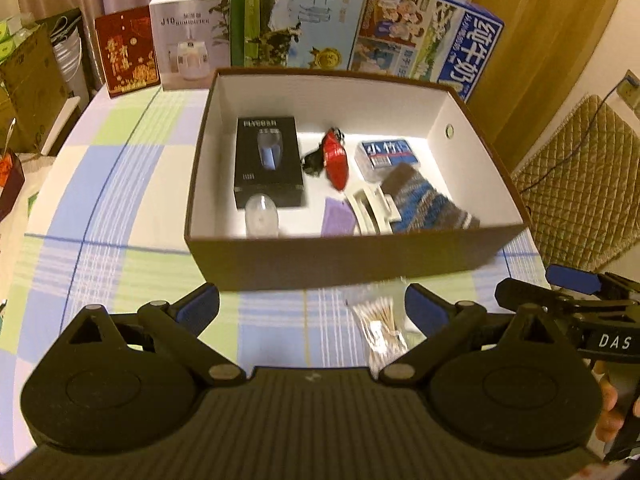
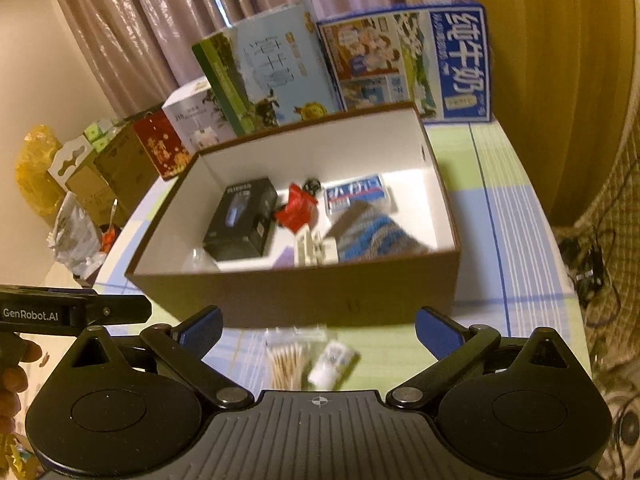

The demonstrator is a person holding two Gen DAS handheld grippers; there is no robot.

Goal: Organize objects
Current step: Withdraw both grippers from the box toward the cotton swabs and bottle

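1. Both the left gripper (image 1: 312,312) and the right gripper (image 2: 318,330) are spread wide, gripping nothing.
2. Just ahead of the right gripper's fingers lie a bag of cotton swabs (image 2: 285,364) and a small white packet (image 2: 331,364) on the table (image 2: 532,240).
3. Pinch the bag low and centred; it looks slippery.
4. Beyond stands the box (image 2: 304,300), already holding several things; lift clear of its near wall.
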